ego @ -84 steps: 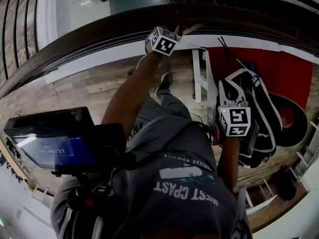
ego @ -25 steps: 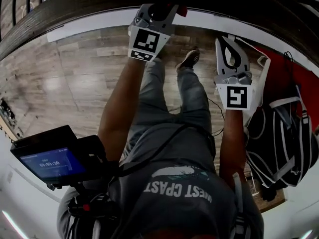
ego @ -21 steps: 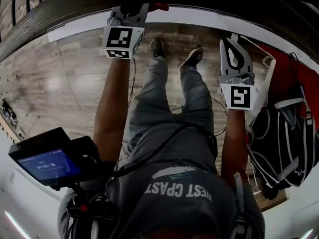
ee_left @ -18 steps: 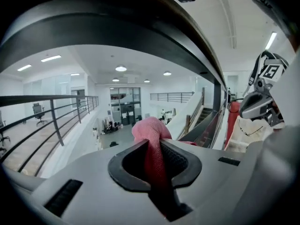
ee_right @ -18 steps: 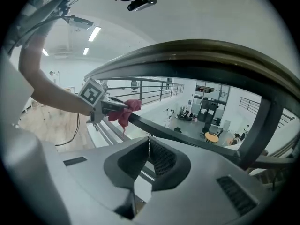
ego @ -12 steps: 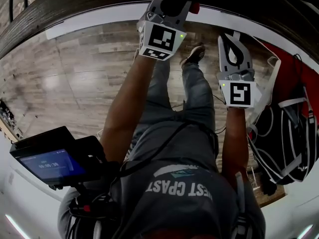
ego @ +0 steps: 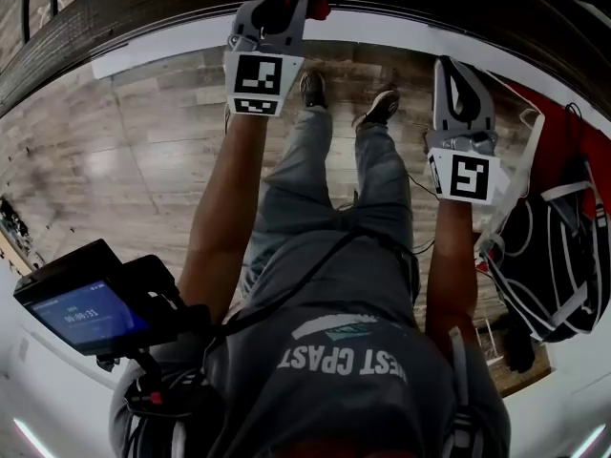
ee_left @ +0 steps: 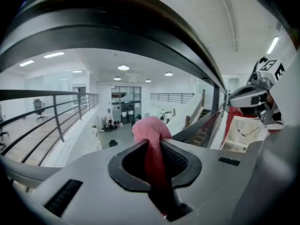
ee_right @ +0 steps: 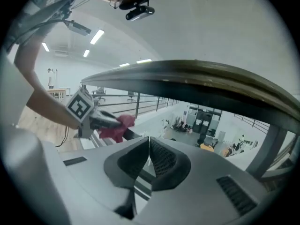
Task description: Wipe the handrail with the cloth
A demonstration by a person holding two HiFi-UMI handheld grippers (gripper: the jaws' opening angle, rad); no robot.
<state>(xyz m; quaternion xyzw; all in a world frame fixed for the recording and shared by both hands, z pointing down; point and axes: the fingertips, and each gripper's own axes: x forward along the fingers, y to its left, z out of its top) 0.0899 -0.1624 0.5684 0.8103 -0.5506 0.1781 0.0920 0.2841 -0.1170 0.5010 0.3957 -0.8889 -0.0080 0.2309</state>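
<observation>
The dark wooden handrail (ego: 134, 12) curves across the top of the head view. My left gripper (ego: 277, 10) is up against its underside, shut on a red cloth (ego: 316, 10) that pokes out at the rail. In the left gripper view the cloth (ee_left: 151, 134) is pinched between the jaws and bunches past the tips, with the handrail (ee_left: 117, 39) arching just above. My right gripper (ego: 458, 65) hangs a little below the rail to the right, shut with nothing in it. In the right gripper view the handrail (ee_right: 211, 86) runs overhead, and the left gripper (ee_right: 101, 120) holds the cloth (ee_right: 118, 128) farther along it.
A black backpack (ego: 563, 256) lies on a red mat at the right beside a white frame (ego: 523, 156). The person's shoes (ego: 382, 108) stand on the wood floor under the rail. A small monitor (ego: 76, 308) sits at lower left. Beyond the rail is an open atrium with metal railings (ee_left: 56, 111).
Over the last second the left gripper slid the cloth left, right, then left again along the handrail. The right gripper stayed near its spot, drifting slightly right.
</observation>
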